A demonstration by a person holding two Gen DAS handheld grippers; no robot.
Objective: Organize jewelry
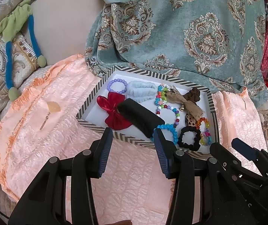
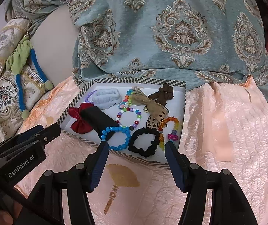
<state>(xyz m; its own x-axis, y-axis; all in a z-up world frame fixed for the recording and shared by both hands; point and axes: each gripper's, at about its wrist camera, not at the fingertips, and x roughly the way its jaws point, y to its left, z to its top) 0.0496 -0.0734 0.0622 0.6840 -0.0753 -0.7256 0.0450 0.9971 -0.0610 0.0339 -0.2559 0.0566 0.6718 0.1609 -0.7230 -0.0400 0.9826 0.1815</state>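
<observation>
- Landmark: shallow white tray with a chevron-striped rim [image 2: 182, 101], on the peach quilted bedspread [image 2: 218, 131]; all jewelry lies inside it.
- Left gripper [image 1: 134, 140]: jaws apart, empty, at the tray's near rim.
- Right gripper [image 2: 135, 146]: jaws apart, nothing between them, over the near rim.
- Beaded bracelets, five counted — blue faceted bracelet [image 2: 116, 137] at the near edge, lilac, multicolour round-bead, orange-rainbow, flower-bead.
- Black scrunchie [image 2: 144, 142]: one, beside the blue bracelet.
- Bows: one red satin bow [image 2: 81, 121], one tan.
- Black foam roll [image 2: 98, 121]: one.
- Risk, judged: blue bracelet overlaps the roll and touches the scrunchie — closing there could snag both.
</observation>
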